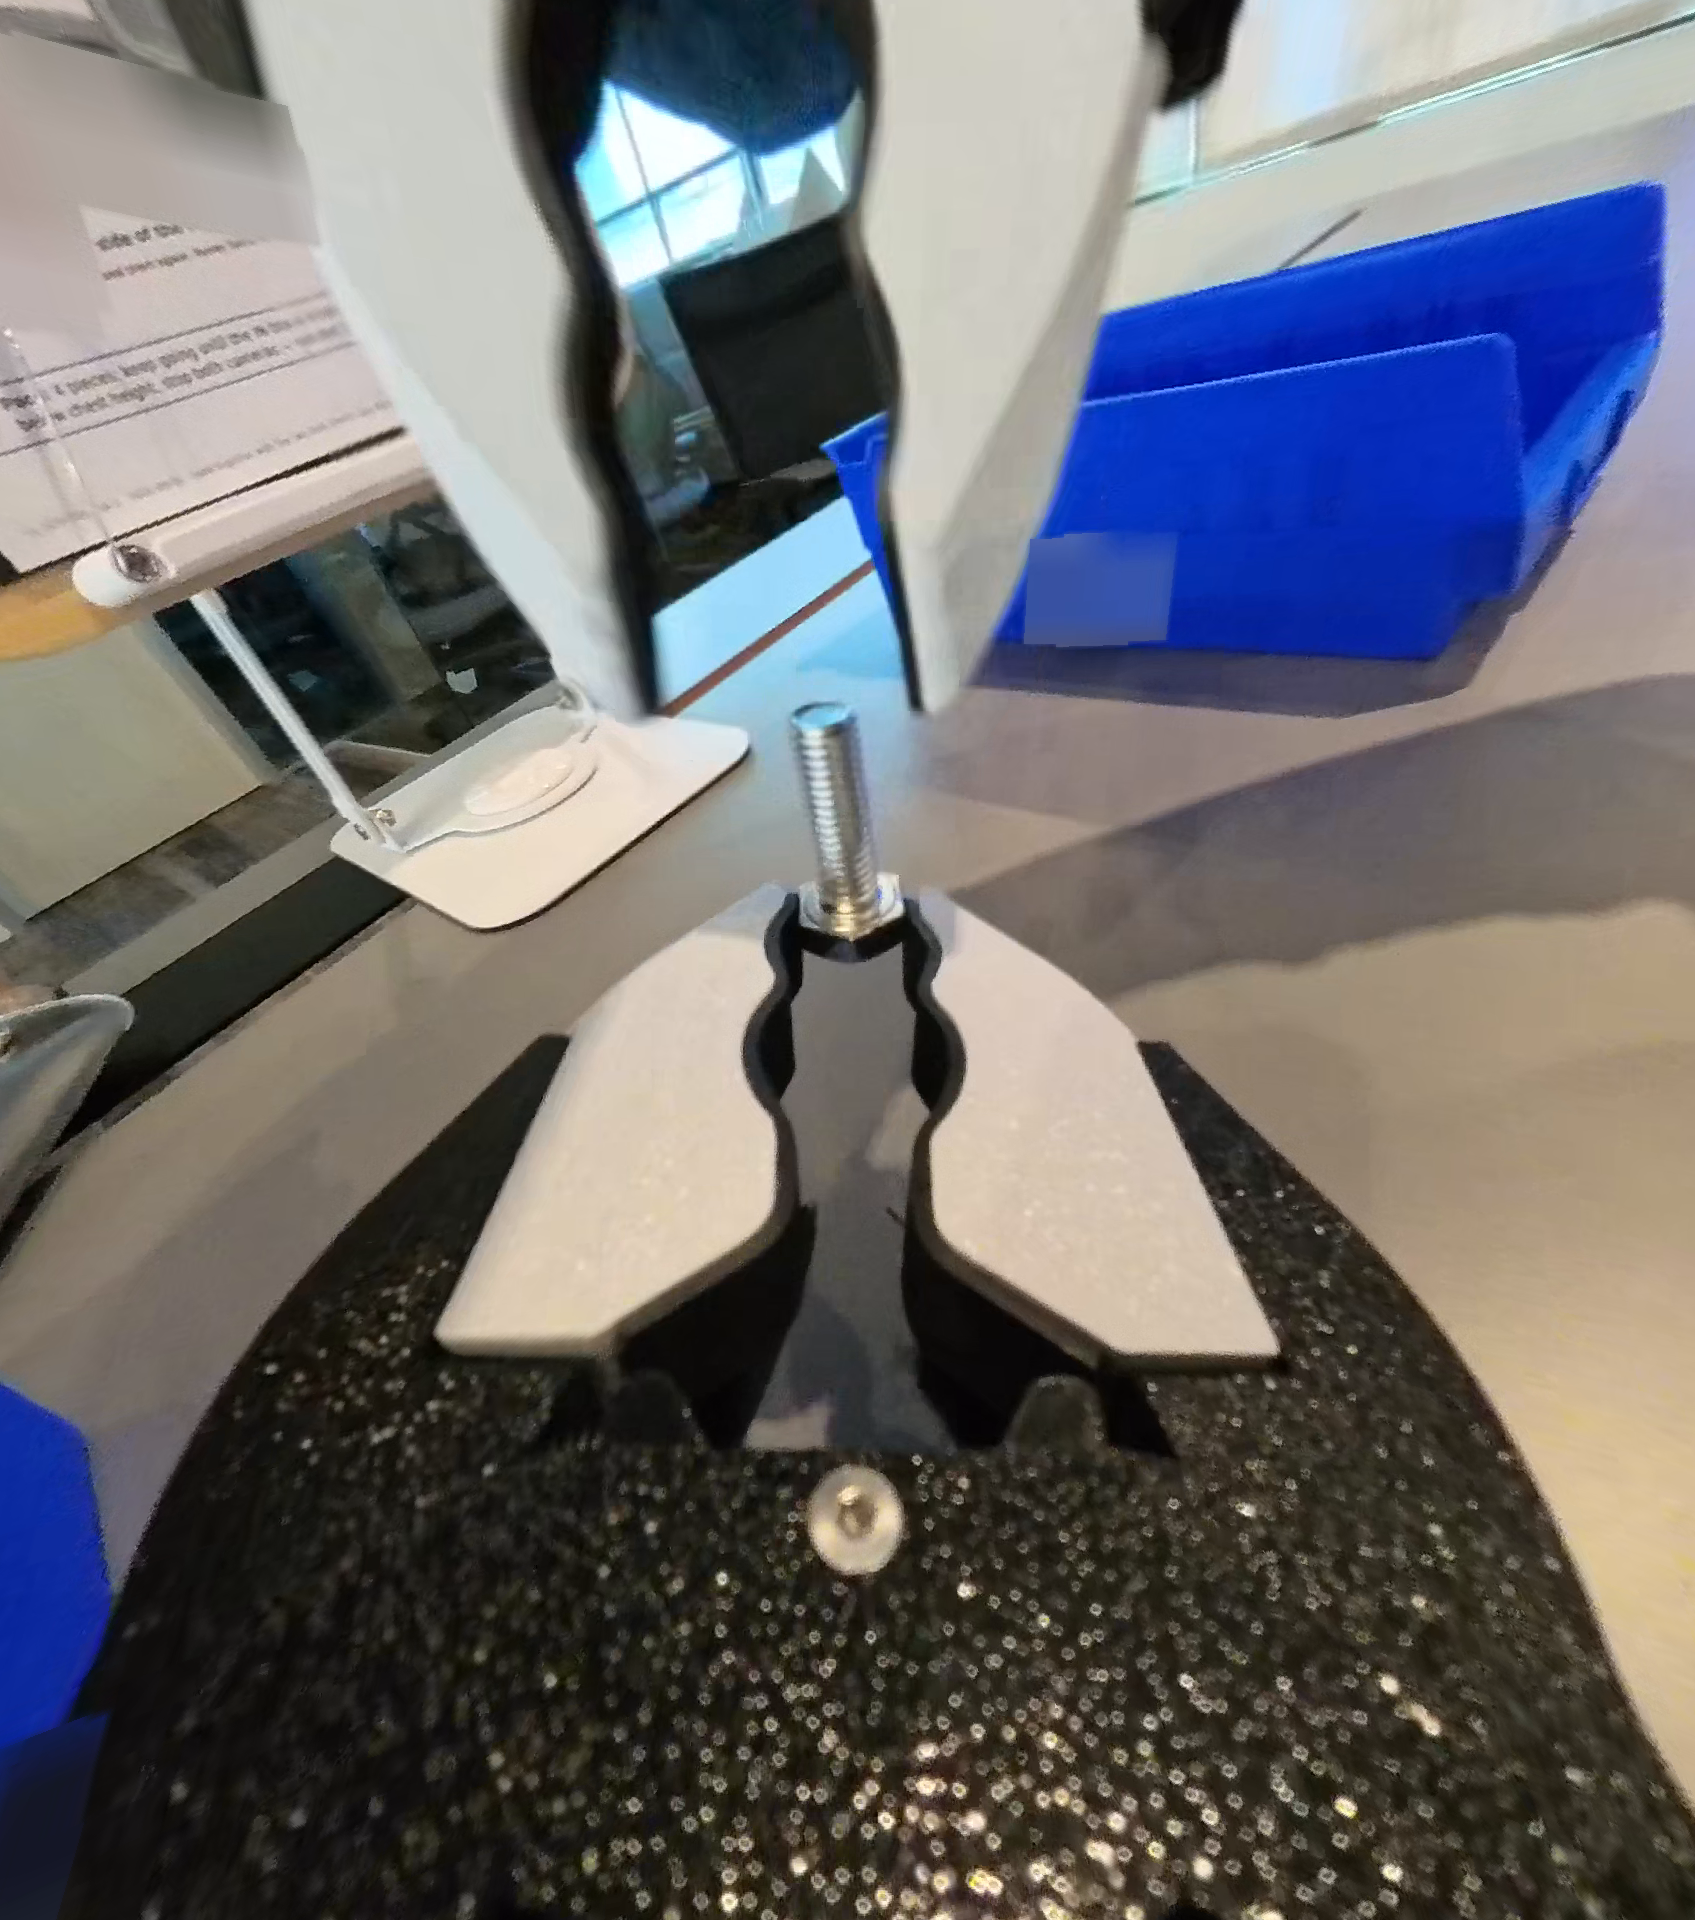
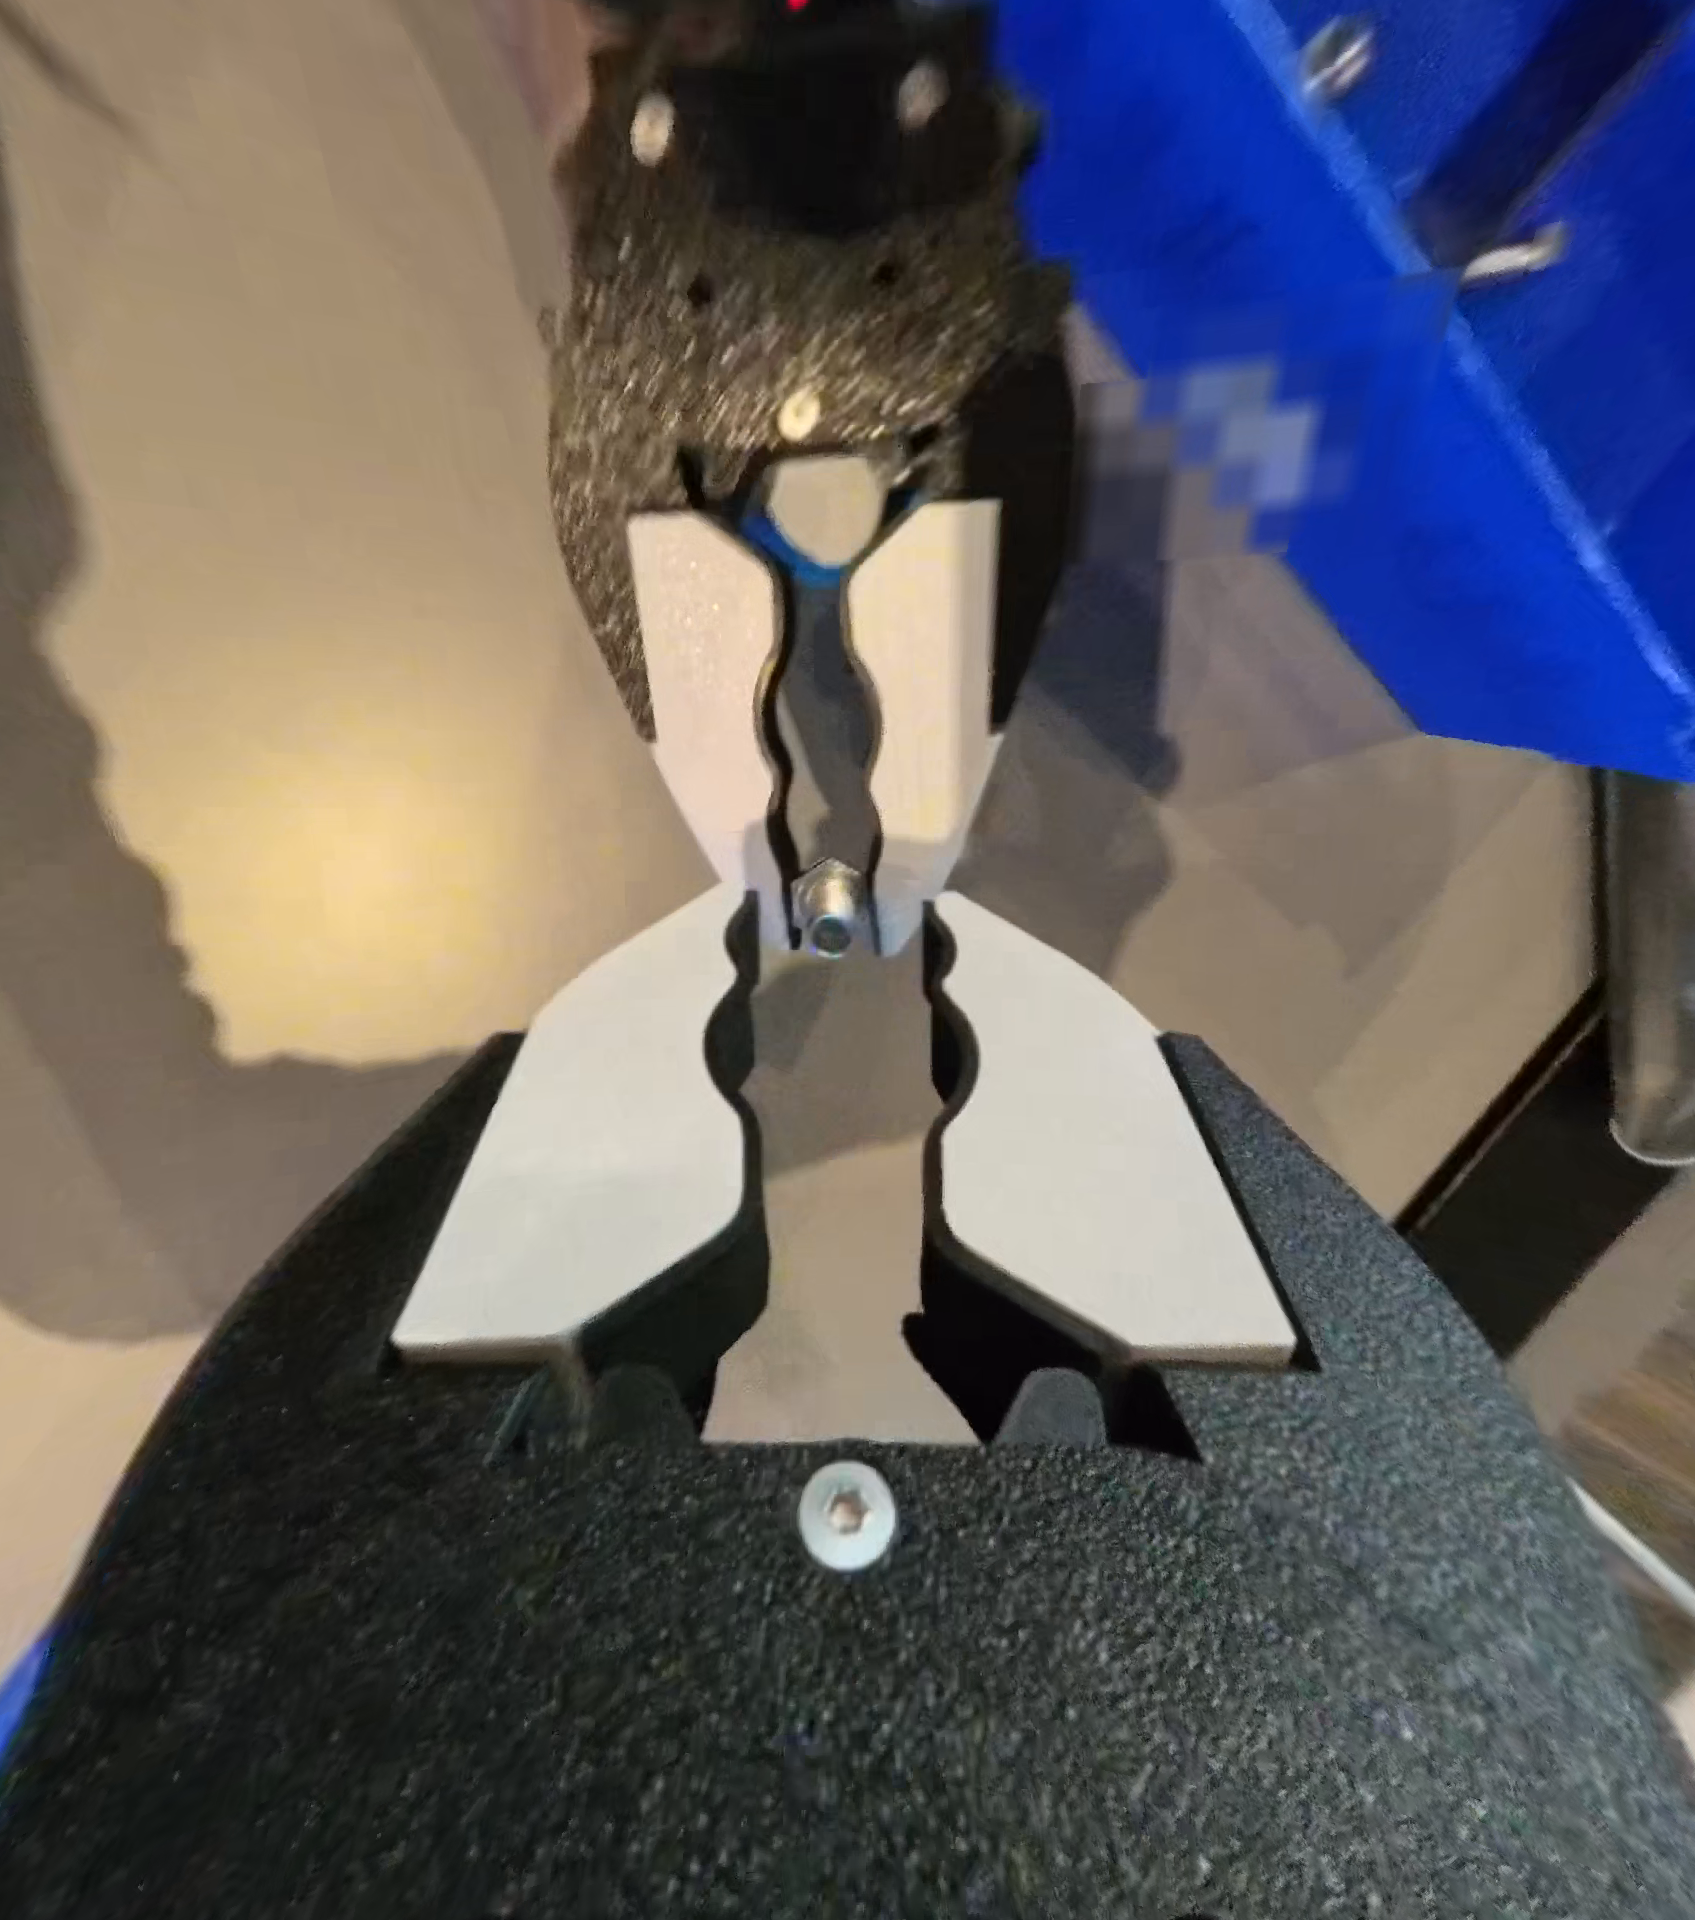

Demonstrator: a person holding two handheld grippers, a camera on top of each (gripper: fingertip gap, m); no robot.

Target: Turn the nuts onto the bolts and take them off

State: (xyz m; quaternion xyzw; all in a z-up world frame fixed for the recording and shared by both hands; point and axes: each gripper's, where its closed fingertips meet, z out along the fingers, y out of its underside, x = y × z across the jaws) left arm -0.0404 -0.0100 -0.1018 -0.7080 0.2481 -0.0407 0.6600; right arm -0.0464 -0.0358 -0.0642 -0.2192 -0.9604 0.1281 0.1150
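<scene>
The right claw (image 1: pixel 781 686) hung directly above the upright bolt (image 1: pixel 827 805), its tips just off the bolt's end, closing the way from overhead. The left claw (image 1: pixel 848 925) boxed in the bolt's base. To the right the blue bin (image 1: pixel 1342 468) stood near, with bare worktop (image 1: pixel 1445 1143) between it and the bolt. On the left a white stand (image 1: pixel 552 821) crowded the worktop's edge.

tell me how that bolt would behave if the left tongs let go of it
The bolt looks like rigid steel, so it should not bend. Its round threaded shank would probably roll on the smooth table. Standing on its small head, it might tip.
</scene>
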